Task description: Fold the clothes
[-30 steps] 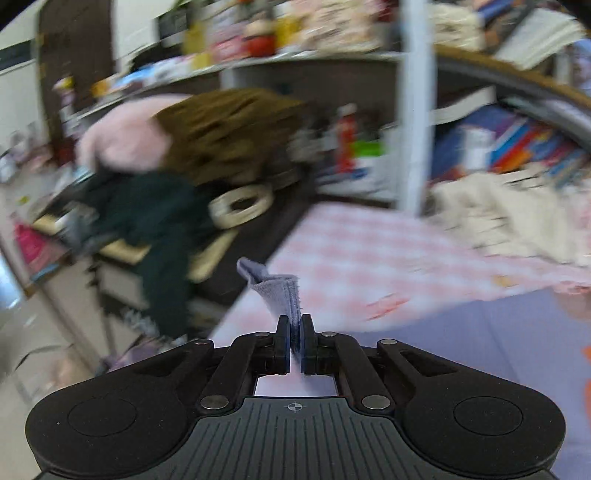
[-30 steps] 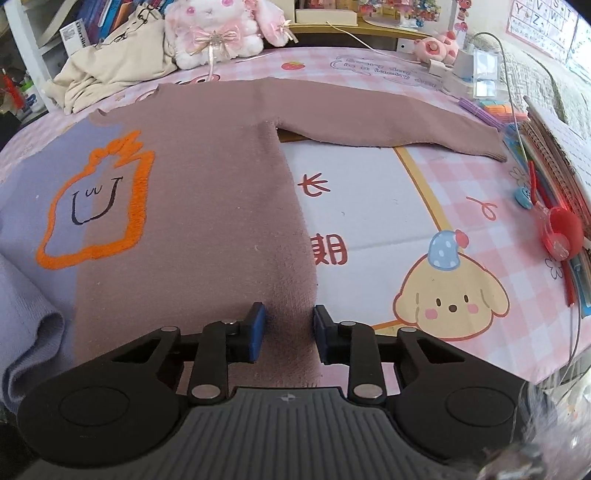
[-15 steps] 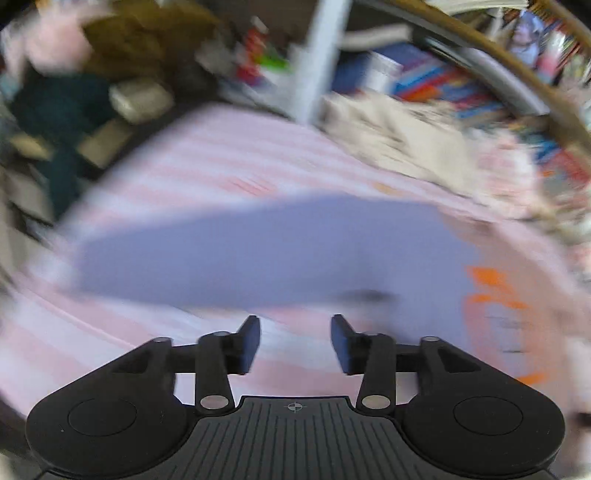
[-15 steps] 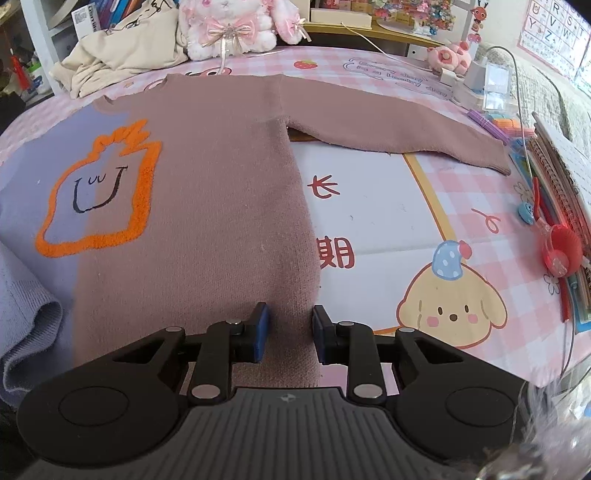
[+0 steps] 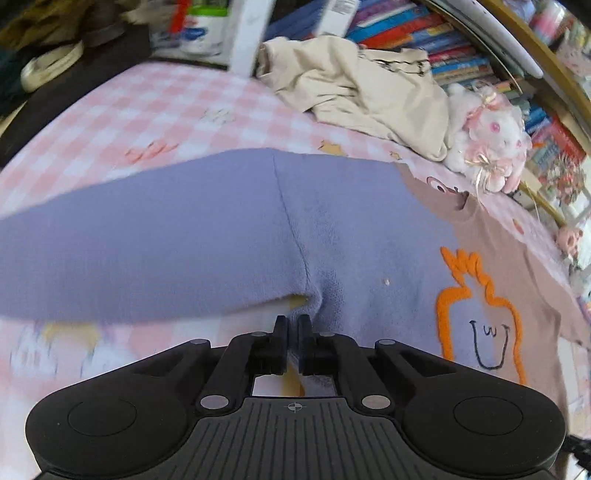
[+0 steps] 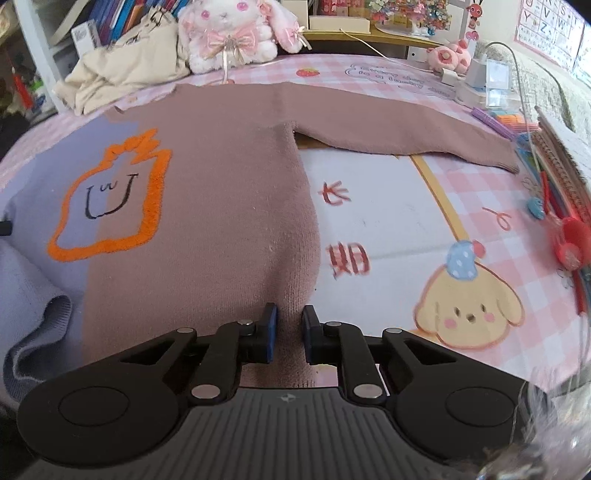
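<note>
A two-tone sweater lies flat on the pink checked table, lilac on one half (image 5: 229, 236) and mauve-brown on the other (image 6: 221, 206), with an orange-outlined face patch (image 6: 110, 199) in the middle. My left gripper (image 5: 293, 325) is shut on the lilac fabric at the underarm, where the lilac sleeve meets the body. My right gripper (image 6: 289, 317) has its jaws pinched on a ridge of the brown side edge of the sweater. The brown sleeve (image 6: 406, 129) stretches out to the right. The lilac hem (image 6: 37, 332) is bunched at the lower left.
A crumpled beige garment (image 5: 369, 85) and a pink-white plush rabbit (image 6: 229, 33) sit at the table's far edge. Notebooks, pens and a red object (image 6: 569, 247) line the right side. Bookshelves (image 5: 443, 48) stand behind. The table mat shows a puppy drawing (image 6: 469, 306).
My left gripper let go of the sleeve cuff, opened, swung over the table and shut on the lilac underarm. My right gripper closed a little more on the brown edge.
</note>
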`<action>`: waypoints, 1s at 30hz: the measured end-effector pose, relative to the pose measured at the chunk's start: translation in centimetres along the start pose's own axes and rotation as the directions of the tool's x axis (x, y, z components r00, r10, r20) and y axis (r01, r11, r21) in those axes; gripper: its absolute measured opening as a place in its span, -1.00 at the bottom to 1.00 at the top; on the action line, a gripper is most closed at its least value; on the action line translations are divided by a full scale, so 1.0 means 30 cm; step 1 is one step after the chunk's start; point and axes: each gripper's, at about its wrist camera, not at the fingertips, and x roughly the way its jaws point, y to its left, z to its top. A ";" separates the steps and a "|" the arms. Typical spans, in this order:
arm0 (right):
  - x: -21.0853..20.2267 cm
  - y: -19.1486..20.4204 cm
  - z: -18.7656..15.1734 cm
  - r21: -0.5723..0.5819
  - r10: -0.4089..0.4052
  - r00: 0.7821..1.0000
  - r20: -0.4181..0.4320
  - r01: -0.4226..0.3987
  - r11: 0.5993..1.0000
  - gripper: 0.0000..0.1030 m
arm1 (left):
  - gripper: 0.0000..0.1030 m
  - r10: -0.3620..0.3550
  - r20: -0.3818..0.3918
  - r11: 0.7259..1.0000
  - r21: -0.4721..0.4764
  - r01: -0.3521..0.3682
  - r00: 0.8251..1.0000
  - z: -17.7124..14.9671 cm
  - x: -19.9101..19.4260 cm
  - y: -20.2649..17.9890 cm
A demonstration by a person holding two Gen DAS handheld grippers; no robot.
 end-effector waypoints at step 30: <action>-0.005 0.006 -0.004 -0.132 0.040 0.999 0.001 -0.040 0.991 -0.73 | -0.16 0.265 0.023 0.950 0.166 -0.265 0.964 -0.106 -0.135 -0.008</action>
